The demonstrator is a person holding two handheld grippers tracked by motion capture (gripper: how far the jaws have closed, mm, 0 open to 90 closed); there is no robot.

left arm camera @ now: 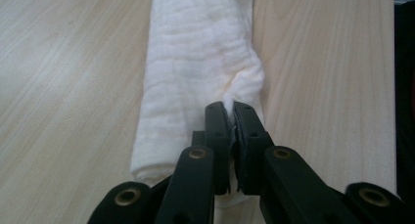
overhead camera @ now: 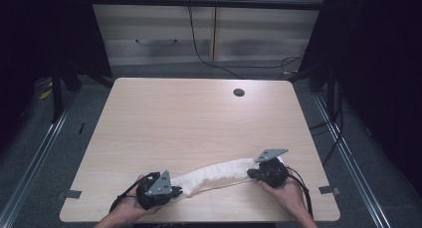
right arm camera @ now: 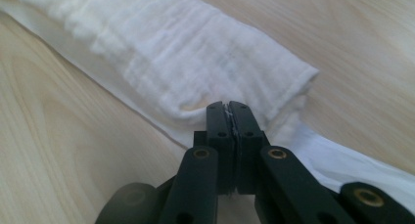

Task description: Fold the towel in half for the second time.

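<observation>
Nearest me, two hands steer two tools: the left hand-held gripper (overhead camera: 175,190) and the right hand-held gripper (overhead camera: 251,173), each with jaws clamped on an end of the one rolled white cloth (overhead camera: 219,172). That roll lies stretched between them along the near edge of the bench (overhead camera: 199,113). I'd say uneven pulling could slip a thin pinch free or loosen the roll. Beyond, one cable hole (overhead camera: 239,92)

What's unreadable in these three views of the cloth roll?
- High view: jaws of the left gripper and right gripper, covered by the gripper bodies.
- Left gripper view: far end of the white cloth, cut off by the top edge.
- Right gripper view: layers pinched, hidden between the jaws of the right gripper.
</observation>
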